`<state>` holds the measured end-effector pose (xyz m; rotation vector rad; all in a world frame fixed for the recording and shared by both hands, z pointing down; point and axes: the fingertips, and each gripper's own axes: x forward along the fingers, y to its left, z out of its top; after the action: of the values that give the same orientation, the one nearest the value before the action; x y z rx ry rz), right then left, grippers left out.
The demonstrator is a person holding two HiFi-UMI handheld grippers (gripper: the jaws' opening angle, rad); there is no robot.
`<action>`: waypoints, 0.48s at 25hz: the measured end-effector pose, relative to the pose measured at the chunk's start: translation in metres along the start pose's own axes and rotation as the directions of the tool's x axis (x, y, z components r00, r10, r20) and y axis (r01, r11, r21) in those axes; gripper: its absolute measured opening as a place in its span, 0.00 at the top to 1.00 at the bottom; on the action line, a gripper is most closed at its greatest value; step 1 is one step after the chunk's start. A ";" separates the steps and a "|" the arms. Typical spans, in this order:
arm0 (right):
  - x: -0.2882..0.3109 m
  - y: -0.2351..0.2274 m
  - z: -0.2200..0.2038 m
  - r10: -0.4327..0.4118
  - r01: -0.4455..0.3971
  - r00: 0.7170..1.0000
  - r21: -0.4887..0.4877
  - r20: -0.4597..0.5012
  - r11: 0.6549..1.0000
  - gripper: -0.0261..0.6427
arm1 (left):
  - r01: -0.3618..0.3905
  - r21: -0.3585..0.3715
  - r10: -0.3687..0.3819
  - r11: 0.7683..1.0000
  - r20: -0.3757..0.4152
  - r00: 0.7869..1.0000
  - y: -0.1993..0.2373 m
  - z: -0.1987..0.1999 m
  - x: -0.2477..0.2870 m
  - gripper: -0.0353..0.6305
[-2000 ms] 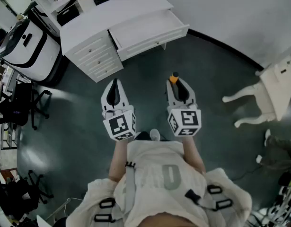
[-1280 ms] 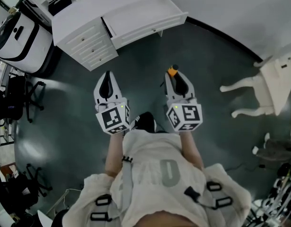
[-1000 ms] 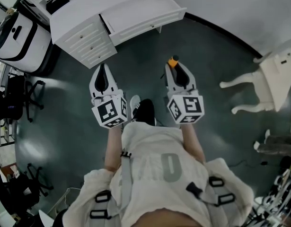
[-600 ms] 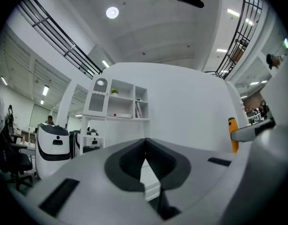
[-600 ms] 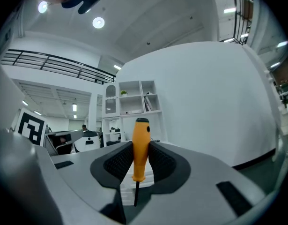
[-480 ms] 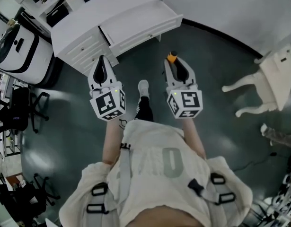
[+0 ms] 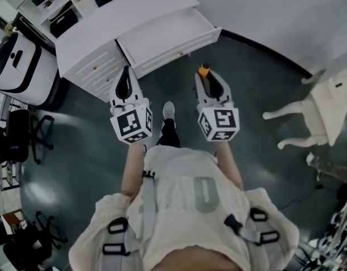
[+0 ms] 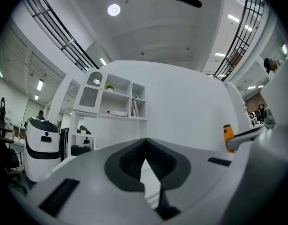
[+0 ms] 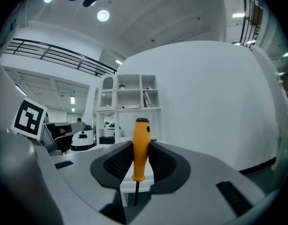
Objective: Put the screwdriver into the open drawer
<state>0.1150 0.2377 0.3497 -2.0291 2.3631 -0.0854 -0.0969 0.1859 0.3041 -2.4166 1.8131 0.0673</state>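
The screwdriver [image 9: 140,146], with an orange plastic handle and a thin dark shaft, sits handle-up in the right gripper [image 7: 207,79], whose jaws clamp the handle. It is just short of the open drawer [image 7: 162,31] of the white desk [image 7: 139,10] and not yet over it. A good move would carry it level past the drawer's front, then lower it inside before letting go, so it cannot roll out. The left gripper [image 7: 126,82], jaws together and empty, hangs just short of the drawer too.
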 end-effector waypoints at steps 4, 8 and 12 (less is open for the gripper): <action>0.041 -0.002 -0.009 0.001 -0.001 0.999 -0.007 -0.044 1.000 0.81 | -0.005 -0.014 0.004 1.000 -0.024 1.000 0.014 -0.010 0.036 0.94; 0.082 -0.010 -0.009 -0.011 0.012 0.997 0.008 -0.073 1.000 0.81 | -0.006 -0.013 0.005 1.000 -0.040 0.999 0.028 -0.015 0.077 0.94; 0.123 -0.013 -0.003 -0.004 0.005 0.996 0.007 -0.087 1.000 0.81 | -0.020 -0.052 0.017 0.998 -0.058 0.998 0.046 -0.024 0.113 0.94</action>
<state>0.1089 0.1141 0.3550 -2.0692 2.4044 -0.1856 -0.1104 0.0628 0.3131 -2.4621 1.8818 0.0480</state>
